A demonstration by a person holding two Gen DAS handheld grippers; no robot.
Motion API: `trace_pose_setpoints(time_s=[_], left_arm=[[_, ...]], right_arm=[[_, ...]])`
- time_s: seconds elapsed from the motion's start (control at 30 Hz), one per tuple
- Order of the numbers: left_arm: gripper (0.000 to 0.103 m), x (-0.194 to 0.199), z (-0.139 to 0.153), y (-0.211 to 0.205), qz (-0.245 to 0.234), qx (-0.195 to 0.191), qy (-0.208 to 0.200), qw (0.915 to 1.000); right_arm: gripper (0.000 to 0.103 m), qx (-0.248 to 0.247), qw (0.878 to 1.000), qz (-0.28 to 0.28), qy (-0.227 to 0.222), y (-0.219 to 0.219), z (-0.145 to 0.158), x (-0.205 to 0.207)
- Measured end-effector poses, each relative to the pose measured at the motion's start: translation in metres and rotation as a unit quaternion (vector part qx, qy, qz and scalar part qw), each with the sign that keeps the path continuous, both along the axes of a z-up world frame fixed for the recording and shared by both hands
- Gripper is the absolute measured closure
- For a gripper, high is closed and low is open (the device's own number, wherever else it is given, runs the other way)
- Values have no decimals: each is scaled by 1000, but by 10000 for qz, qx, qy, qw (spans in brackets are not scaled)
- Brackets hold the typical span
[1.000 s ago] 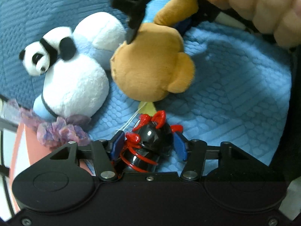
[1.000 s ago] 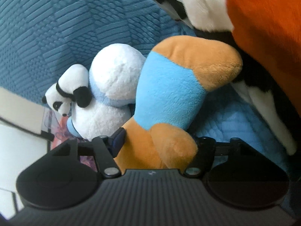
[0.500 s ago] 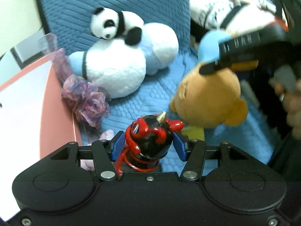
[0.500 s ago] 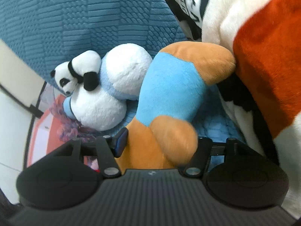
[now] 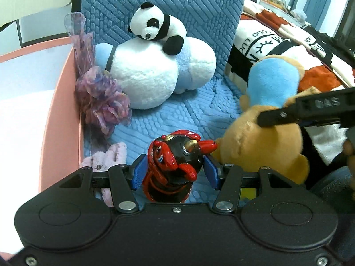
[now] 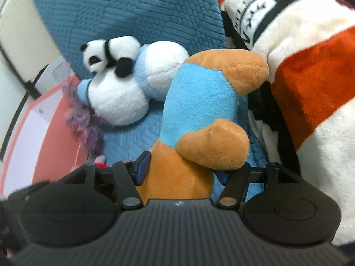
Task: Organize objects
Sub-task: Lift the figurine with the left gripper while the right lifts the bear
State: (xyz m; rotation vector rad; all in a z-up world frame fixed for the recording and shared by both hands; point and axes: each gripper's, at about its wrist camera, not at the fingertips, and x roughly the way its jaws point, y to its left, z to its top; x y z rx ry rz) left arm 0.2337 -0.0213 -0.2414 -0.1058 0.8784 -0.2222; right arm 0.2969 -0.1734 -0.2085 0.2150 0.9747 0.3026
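Observation:
My left gripper [image 5: 175, 173] is shut on a red and black horned figurine [image 5: 175, 153], held upright just above the blue seat cushion [image 5: 188, 115]. To its right is an orange plush bear in a blue shirt [image 5: 255, 141], gripped at the head by the black fingers [image 5: 310, 110] of the right gripper. In the right wrist view my right gripper [image 6: 182, 173] is shut on this bear [image 6: 199, 102], whose body sticks out forward. A small panda [image 5: 155, 25] lies on a white and pale blue plush [image 5: 150, 75] at the back of the seat.
A pink box [image 5: 60, 110] borders the seat on the left, with a purple fabric flower [image 5: 104, 104] and a pale pink fluffy item [image 5: 111, 155] beside it. White, orange and black fabric [image 6: 310, 77] is piled to the right. A hand [image 5: 349, 148] shows at the right edge.
Both grippers have rolled and risen. The figurine has turned upright in the left grip. The bear has moved right, away from the white plush, still held.

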Motion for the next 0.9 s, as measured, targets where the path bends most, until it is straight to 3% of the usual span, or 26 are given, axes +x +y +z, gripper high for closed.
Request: trace_pose_setpoints(time_s=[0.23, 0.4, 0.47, 0.53, 0.67, 0.9], left_arm=[[50, 3, -9, 4, -75, -51, 198, 9998], [50, 6, -13, 5, -39, -103, 252, 9996], [50, 8, -14, 7, -19, -184, 293, 9994], [50, 9, -16, 8, -20, -207, 319, 9993], [47, 11, -21, 8, -36, -240, 426, 9988], [46, 15, -29, 6, -80, -188, 551, 9983]], right_arm=[[40, -409, 9972, 526, 343, 7, 17, -18], [43, -616, 9940, 712, 556, 12, 13, -19], [40, -723, 9946, 573, 482, 13, 9, -17], [38, -474, 9967, 362, 548, 9, 5, -16], [18, -78, 9984, -146, 532, 5, -5, -16], [18, 298, 9930, -874, 735, 4, -40, -20]])
